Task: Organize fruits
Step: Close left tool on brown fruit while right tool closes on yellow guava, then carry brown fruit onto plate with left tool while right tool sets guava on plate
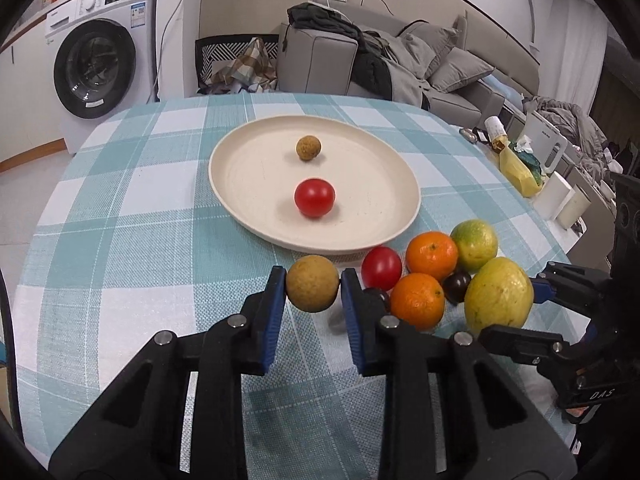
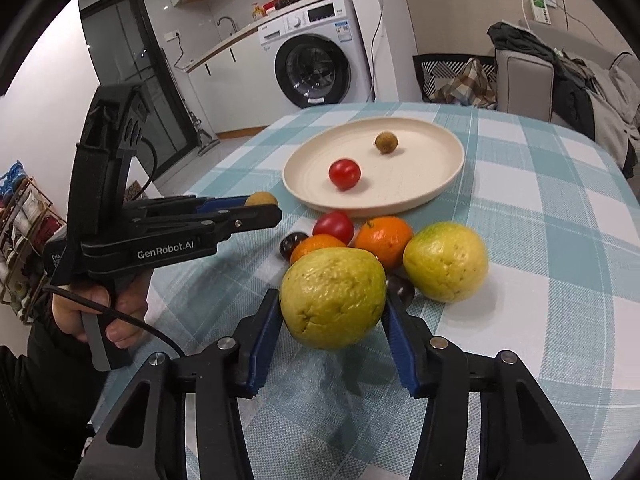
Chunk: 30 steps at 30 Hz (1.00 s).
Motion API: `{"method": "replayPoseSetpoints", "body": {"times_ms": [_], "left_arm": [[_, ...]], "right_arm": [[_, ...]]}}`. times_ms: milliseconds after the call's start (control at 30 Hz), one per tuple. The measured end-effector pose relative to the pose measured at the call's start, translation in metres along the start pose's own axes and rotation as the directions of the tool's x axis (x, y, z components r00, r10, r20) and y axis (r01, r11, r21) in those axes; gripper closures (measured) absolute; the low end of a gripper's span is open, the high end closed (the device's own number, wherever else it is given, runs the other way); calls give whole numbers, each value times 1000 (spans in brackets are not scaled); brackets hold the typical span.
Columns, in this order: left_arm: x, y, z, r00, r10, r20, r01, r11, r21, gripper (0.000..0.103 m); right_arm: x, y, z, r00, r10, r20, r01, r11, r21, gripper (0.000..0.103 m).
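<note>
While the left gripper [image 1: 313, 284] clamps a small brown round fruit [image 1: 312, 283] just short of the cream plate [image 1: 240, 216], the right gripper [image 2: 333, 300] squeezes a large yellow-green fruit [image 2: 333, 298] above the checked tablecloth [image 2: 560, 280]. Either round fruit might slip and scatter the nearby pile, or roll on the plate. Two dark fruits sit half hidden behind the oranges [image 2: 383, 240].
</note>
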<state>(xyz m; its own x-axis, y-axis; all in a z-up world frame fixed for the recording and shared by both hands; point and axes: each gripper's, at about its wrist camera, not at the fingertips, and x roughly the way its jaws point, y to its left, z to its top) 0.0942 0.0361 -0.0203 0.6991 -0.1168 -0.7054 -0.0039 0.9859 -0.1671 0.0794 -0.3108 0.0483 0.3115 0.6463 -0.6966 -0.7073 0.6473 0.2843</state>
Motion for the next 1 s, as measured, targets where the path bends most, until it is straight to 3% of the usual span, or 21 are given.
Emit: {"method": "replayPoseSetpoints", "body": {"times_ms": [467, 1000], "left_arm": [[-6, 0, 23, 998, 31, 54, -31, 999, -7, 78], [32, 8, 53, 996, 73, 44, -73, 997, -1, 78]], "right_arm": [[-9, -19, 41, 993, -40, 107, 37, 999, 31, 52], [27, -46, 71, 996, -61, 64, 58, 997, 53, 52]]}}
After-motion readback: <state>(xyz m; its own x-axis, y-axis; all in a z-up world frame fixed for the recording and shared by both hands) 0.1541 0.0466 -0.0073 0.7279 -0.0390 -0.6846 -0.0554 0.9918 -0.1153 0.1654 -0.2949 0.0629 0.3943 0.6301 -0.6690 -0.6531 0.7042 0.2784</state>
